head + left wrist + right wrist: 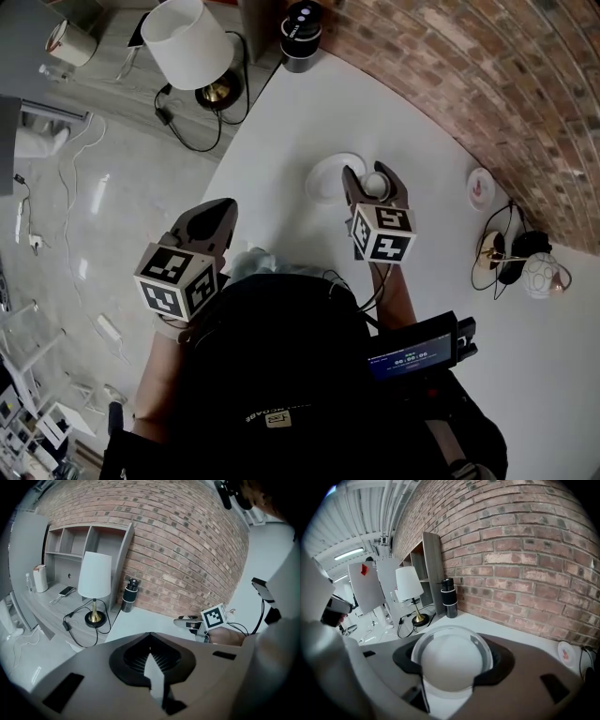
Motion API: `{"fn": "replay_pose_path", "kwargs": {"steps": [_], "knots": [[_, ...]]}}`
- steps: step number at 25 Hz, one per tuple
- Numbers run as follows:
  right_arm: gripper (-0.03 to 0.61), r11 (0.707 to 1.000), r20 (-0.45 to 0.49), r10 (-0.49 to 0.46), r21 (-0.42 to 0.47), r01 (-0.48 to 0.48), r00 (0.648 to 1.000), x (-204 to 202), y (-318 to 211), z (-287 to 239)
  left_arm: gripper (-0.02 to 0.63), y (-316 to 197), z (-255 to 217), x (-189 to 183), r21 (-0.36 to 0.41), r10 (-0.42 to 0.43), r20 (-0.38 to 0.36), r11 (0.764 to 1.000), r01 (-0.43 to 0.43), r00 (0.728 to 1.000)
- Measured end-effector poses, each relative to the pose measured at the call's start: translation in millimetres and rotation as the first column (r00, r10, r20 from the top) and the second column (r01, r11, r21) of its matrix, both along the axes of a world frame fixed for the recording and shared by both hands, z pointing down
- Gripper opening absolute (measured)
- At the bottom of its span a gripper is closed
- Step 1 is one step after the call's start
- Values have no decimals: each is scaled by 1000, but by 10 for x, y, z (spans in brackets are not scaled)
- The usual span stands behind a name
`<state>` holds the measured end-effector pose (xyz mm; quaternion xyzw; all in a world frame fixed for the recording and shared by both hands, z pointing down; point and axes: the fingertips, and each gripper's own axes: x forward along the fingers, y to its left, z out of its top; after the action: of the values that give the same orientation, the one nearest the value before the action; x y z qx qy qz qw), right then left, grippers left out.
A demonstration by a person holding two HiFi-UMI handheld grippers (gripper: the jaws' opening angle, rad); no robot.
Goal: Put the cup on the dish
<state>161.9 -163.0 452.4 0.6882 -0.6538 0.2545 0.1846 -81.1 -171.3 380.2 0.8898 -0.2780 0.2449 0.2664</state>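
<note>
Pressed together, empty, at the left tongs [223, 208], clamped at the right tongs [372, 176] on the white cup [450, 662], just beside the dish [325, 178].

The left gripper [216, 214] is held low, close to the person's body, with its jaws closed together and nothing between them. The right gripper [375, 180] reaches farther forward on a bare forearm [394, 286]. Its jaws stand partly apart and press against the sides of a white cup [451, 662].

White cup [375, 184] between jaws, beside white dish [325, 178]
</note>
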Motion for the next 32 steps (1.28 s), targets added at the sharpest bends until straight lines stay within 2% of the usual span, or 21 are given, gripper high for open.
{"fn": "replay_pose_path", "kwargs": {"steps": [12, 32], "knots": [[261, 996, -2, -70, -47, 70, 998, 68, -168, 328, 6, 75, 89, -44, -35, -89, 48, 995, 90, 995], [261, 984, 12, -129, -119, 129, 992, 219, -251, 929, 6, 283, 235, -125, -67, -196, 104, 977, 203, 975]]}}
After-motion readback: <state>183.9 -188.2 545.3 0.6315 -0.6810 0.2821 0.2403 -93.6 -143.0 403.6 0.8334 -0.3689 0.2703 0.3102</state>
